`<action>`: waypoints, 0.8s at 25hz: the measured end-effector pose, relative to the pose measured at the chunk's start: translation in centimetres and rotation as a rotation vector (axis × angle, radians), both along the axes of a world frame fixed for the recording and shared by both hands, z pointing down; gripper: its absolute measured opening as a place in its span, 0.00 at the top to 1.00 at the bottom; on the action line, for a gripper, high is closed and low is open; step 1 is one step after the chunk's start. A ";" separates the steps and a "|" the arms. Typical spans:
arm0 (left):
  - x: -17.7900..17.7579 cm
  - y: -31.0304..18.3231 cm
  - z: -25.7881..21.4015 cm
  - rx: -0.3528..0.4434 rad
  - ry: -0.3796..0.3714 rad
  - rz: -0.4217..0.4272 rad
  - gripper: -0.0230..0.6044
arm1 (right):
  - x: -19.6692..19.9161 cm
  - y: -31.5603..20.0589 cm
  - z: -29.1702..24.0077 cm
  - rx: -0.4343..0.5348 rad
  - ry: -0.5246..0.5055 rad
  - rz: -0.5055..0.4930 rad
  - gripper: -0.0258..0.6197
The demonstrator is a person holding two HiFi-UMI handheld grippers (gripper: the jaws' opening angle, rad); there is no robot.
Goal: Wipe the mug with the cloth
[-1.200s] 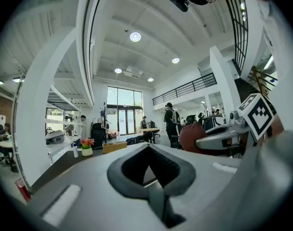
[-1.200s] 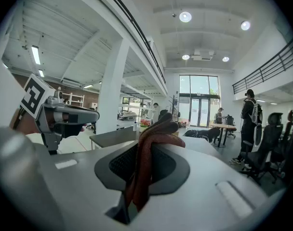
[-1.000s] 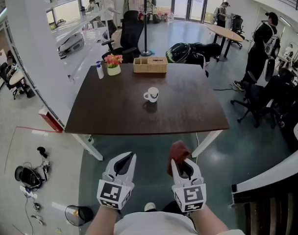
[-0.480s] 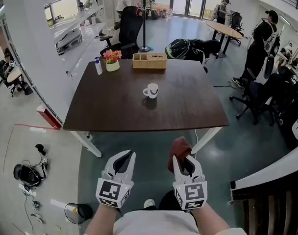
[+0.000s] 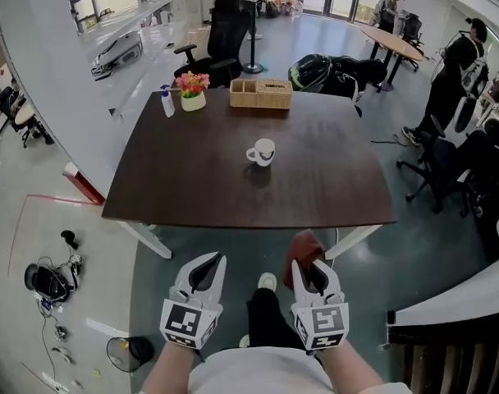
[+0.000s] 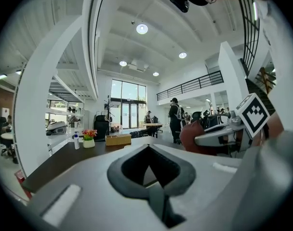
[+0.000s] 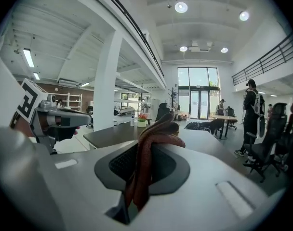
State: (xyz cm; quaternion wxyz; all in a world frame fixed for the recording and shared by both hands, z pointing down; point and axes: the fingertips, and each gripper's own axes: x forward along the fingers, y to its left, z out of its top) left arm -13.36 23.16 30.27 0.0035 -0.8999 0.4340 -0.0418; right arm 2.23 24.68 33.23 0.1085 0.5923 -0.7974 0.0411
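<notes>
From the head view, the white mug [image 5: 262, 152] stood near the middle of the dark table [image 5: 192, 187]; a basket [image 5: 260, 93], a pot of flowers [image 5: 192, 91] and a spray bottle [image 5: 167, 103] sat along the far edge; the left gripper [image 5: 207, 263] and the right gripper [image 5: 312, 266] were held side by side, nearer than the table's near edge and well apart from the mug; a red cloth [image 5: 303, 248] stuck out of the right one.

In the left gripper view, the left gripper [image 6: 149, 170] had its jaws pressed together with nothing between them; the right gripper [image 6: 219, 136] showed off to the right with the cloth [image 6: 194, 136].

In the right gripper view, the right gripper [image 7: 141, 172] had its jaws squeezed on the cloth [image 7: 149, 153], which bunched up above them; the left gripper [image 7: 59, 117] showed at the left; the table [image 7: 113, 134] lay farther off.
</notes>
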 end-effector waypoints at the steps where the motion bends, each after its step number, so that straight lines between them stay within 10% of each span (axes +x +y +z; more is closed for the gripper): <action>1: 0.2 -1.1 -0.6 0.021 0.017 -0.003 0.96 | 0.3 -1.5 0.2 -0.007 -0.009 -0.003 0.84; 20: 6.4 -26.4 2.6 -0.041 -0.060 -0.077 0.96 | 7.7 -29.9 2.7 -0.092 -0.051 -0.077 0.84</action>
